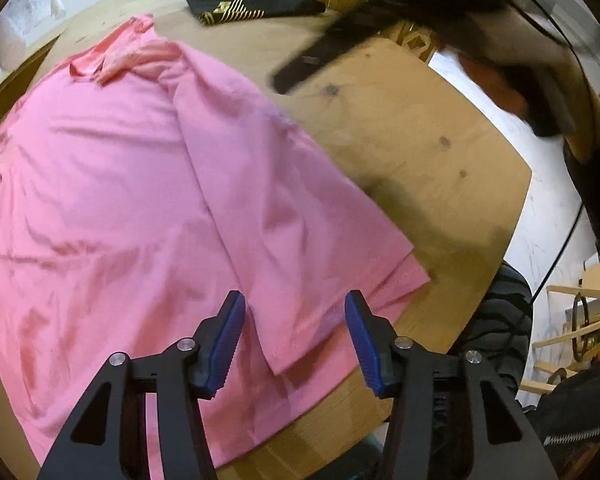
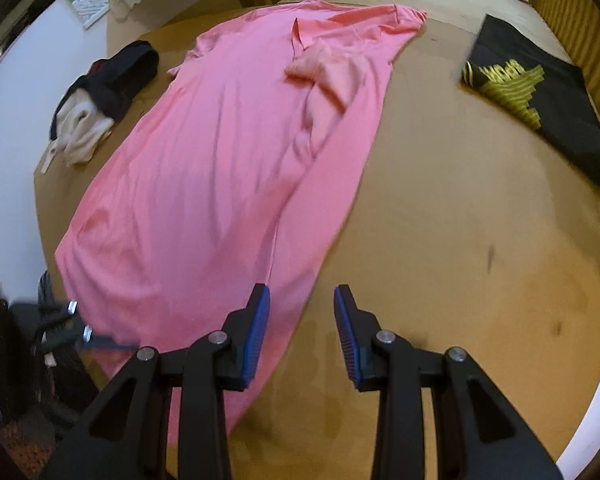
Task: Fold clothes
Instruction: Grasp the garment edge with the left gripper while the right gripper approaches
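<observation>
Covering wooden table [image 2: 440, 208]: pink shirt [image 2: 220, 152], folded black shirt [image 2: 540, 112]; left gripper [image 1: 295, 344], right gripper [image 2: 302, 336] both parted, empty.

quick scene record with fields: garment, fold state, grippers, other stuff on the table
garment: pink shirt, spread on the wooden table
fold state: one long side folded in over the middle; sleeve lies near the collar
left gripper: open over the shirt's near hem, nothing between the pads
right gripper: open, beside the shirt's edge, empty
other items: folded black shirt with gold print; dark and white clothes pile
</observation>
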